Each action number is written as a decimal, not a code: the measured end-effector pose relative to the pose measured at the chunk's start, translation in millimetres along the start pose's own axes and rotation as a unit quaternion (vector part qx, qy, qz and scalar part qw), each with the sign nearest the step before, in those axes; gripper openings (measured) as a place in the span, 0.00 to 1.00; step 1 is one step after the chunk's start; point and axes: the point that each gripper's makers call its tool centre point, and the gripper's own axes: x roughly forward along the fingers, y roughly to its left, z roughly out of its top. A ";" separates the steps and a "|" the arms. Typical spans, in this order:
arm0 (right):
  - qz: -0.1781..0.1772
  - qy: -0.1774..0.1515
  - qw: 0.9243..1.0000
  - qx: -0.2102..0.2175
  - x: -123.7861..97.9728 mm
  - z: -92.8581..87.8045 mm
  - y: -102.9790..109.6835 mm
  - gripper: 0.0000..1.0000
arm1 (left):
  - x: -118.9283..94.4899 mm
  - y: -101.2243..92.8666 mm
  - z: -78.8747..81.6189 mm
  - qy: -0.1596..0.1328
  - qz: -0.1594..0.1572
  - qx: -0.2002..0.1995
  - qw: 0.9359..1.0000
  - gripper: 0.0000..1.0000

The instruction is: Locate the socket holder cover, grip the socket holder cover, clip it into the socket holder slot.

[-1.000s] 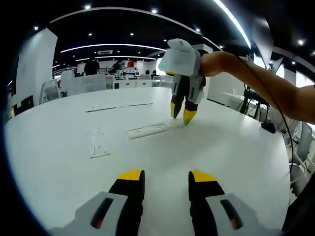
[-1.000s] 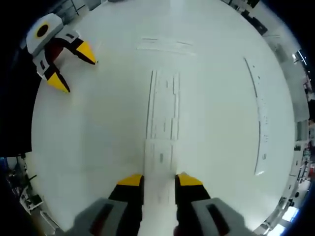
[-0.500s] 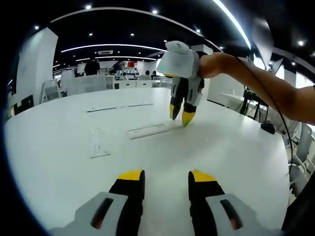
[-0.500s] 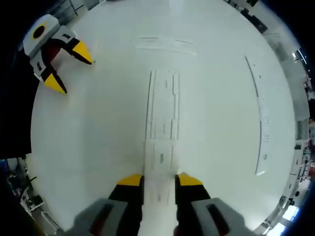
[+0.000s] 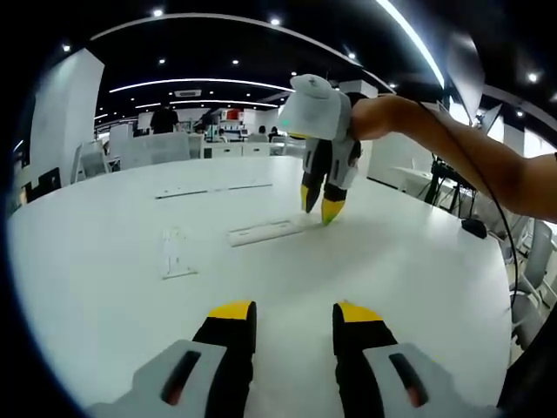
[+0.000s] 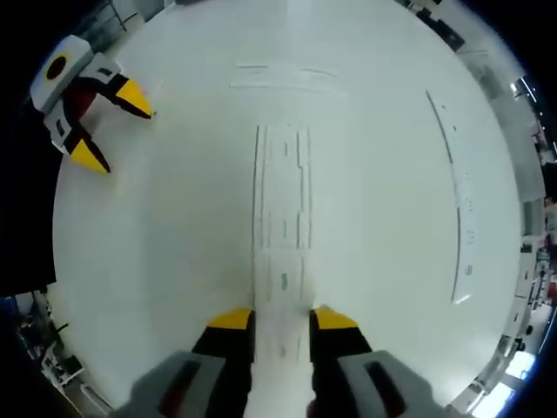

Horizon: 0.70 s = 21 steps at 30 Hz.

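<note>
Wide bare white desk (image 5: 104,287) lies ahead of the left gripper (image 5: 294,315). Obstacles: a small clear bracket (image 5: 175,252), a flat holder (image 5: 265,231) and a long strip (image 5: 209,188) beyond.

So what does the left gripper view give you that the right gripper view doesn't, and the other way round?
Left gripper view: the office behind, ceiling lights, and the person's arm holding the right gripper. Right gripper view: a top-down look at the socket holder cover between its jaws, plus the left gripper. Both: the white table and the socket holder.
</note>
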 end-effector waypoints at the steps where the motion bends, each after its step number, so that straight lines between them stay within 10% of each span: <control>1: 0.001 -0.008 1.000 0.004 -0.6 2.9 0.2 0.26 | -0.1 0.2 0.0 0.000 0.000 0.000 1.000 0.36; 21: 0.010 -0.022 1.000 -0.001 -2.9 15.9 1.7 0.25 | -2.7 0.8 -0.9 -0.003 0.002 -0.004 1.000 0.35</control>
